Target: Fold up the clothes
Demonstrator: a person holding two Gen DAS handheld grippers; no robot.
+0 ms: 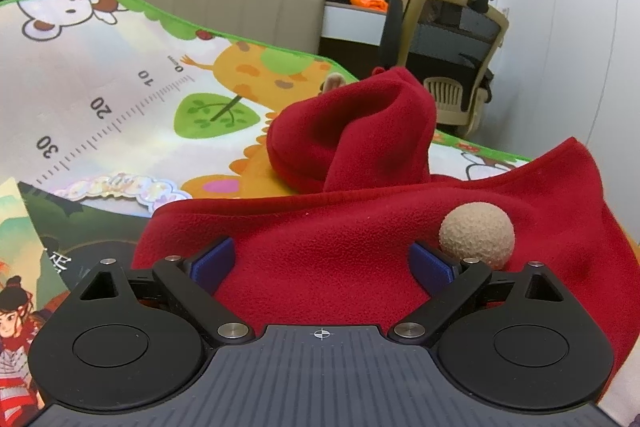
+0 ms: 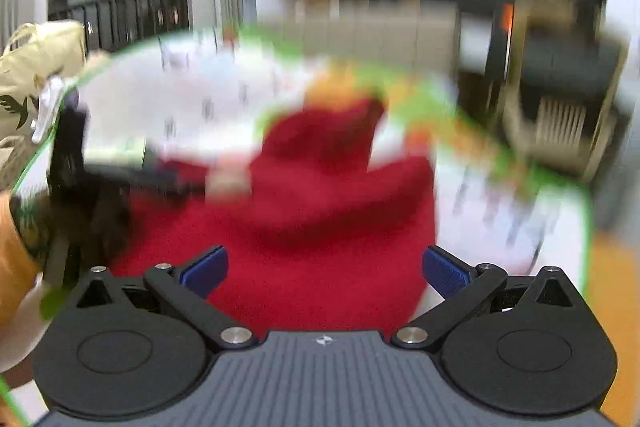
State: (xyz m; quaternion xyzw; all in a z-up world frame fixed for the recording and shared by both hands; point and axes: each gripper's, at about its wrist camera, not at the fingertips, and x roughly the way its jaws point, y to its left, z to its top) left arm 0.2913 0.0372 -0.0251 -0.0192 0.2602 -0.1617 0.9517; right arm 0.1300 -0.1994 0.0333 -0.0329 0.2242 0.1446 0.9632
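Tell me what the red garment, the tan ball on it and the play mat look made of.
Red garment: likely fleece, matte with a nubby nap.
Tan ball: possibly cork or foam, given its pitted, dull surface.
Play mat: looks like smooth printed vinyl or foam with a faint sheen.

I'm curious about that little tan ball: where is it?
In the left wrist view, the tan ball sits on the red fleece garment, just beyond the left gripper's right-hand fingertip.

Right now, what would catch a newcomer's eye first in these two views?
A bright red fleece garment lies rumpled on a cartoon play mat, filling the middle of both views. A beige pompom sits on it by the open left gripper. The right gripper, also open, faces the same cloth through heavy blur.
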